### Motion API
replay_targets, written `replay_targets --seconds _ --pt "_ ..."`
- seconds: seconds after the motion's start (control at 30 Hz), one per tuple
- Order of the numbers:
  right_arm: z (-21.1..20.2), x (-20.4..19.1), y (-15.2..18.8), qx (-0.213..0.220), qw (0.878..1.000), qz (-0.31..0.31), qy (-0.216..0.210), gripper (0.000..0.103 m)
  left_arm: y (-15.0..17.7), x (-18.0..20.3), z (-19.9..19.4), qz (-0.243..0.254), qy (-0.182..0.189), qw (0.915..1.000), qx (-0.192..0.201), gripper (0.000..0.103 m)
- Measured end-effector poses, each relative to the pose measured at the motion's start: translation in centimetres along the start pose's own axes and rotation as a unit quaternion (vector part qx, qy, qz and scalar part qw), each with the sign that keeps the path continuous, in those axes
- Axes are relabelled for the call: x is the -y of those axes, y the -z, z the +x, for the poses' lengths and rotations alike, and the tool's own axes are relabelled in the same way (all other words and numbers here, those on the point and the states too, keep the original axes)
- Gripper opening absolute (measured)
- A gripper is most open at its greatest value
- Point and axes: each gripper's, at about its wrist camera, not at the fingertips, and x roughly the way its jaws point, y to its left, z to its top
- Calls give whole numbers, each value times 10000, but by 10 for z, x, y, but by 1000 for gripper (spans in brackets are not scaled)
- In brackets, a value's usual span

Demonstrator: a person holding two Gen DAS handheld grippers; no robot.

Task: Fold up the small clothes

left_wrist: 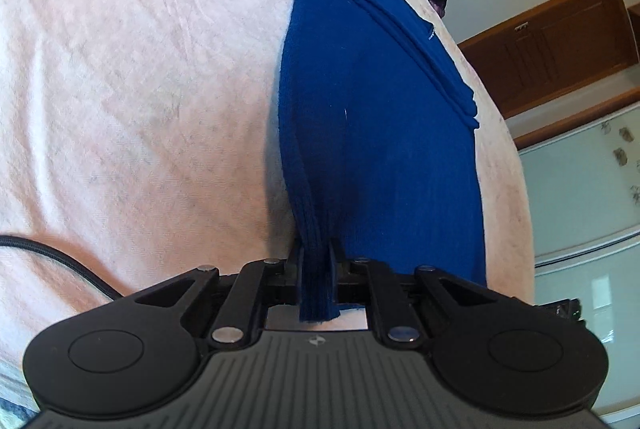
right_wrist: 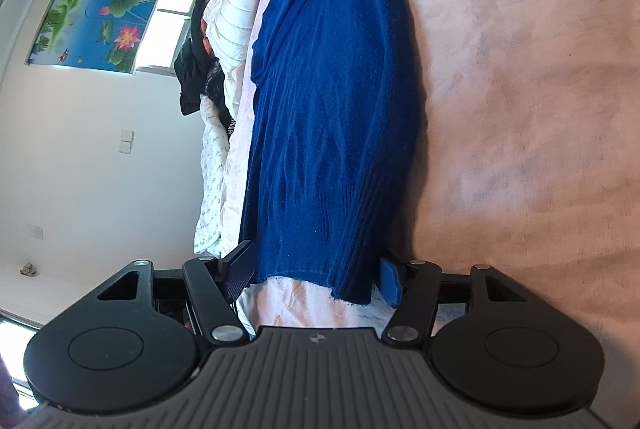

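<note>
Left gripper [left_wrist: 316, 257] pinches blue sweater [left_wrist: 380, 133] (clothes pile [right_wrist: 208, 69] beyond).

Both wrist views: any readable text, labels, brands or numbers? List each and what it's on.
No text can be read in either view.
Sweater: small white markings near its far end, too small and blurred to read.
Bedding at the bed's edge: faint printed script, too small to read.
Gripper body: a small round emblem, no letters.
Lotus poster: picture only, no legible words.
</note>
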Motion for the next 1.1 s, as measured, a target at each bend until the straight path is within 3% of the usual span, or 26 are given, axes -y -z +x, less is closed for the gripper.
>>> replay_targets --seconds 0.17,0.2,0.3,0.33,0.4,0.47,0.5,0.67,0.87,0.93,0.97,1.0,1.03,1.1 --pt "-2 3 -2 -7 9999 85 -109 65 -7 -10 -3 -372 255 9989 -125 15" --pt "-2 3 -2 1 9999 97 -135 65 -8 -12 -6 -418 362 9984 -110 23" --pt "-3 5 -2 -3 9998 122 -179 65 -11 -17 -9 -548 569 9969 -40 69" --pt "-1 4 -1 -3 9998 117 -188 65 -11 -18 -10 -557 564 9969 13 70" --pt "-1 5 -2 -18 9997 108 -204 65 -10 -15 -8 -458 442 9980 33 69" --pt "-1 6 -2 -22 9996 131 -235 65 -9 -10 -4 -294 265 9992 24 44" --pt "-2 7 -3 -27 9996 148 -251 65 -9 -8 -1 -224 174 9996 -35 27" --pt "-8 10 -8 104 9991 248 -318 66 -11 -6 4 -141 -38 9999 -36 22" --pt "-11 6 -12 122 9998 129 7 66 -17 -3 -1 6 -147 9999 84 7" --pt "-4 0 -11 37 9998 -47 197 56 -15 2 1 114 -223 9996 91 5" --pt "0 -2 -10 -25 9994 -127 323 43 -14 4 2 181 -278 9994 87 5" --pt "4 -3 -10 -90 9985 -176 501 21 -13 6 3 213 -305 9993 101 5" --pt "8 -3 -9 -143 9974 -218 677 10 -13 6 2 220 -319 9992 119 5" --pt "8 -3 -4 -110 9963 -338 776 10 -14 5 -2 191 -304 9991 205 4"
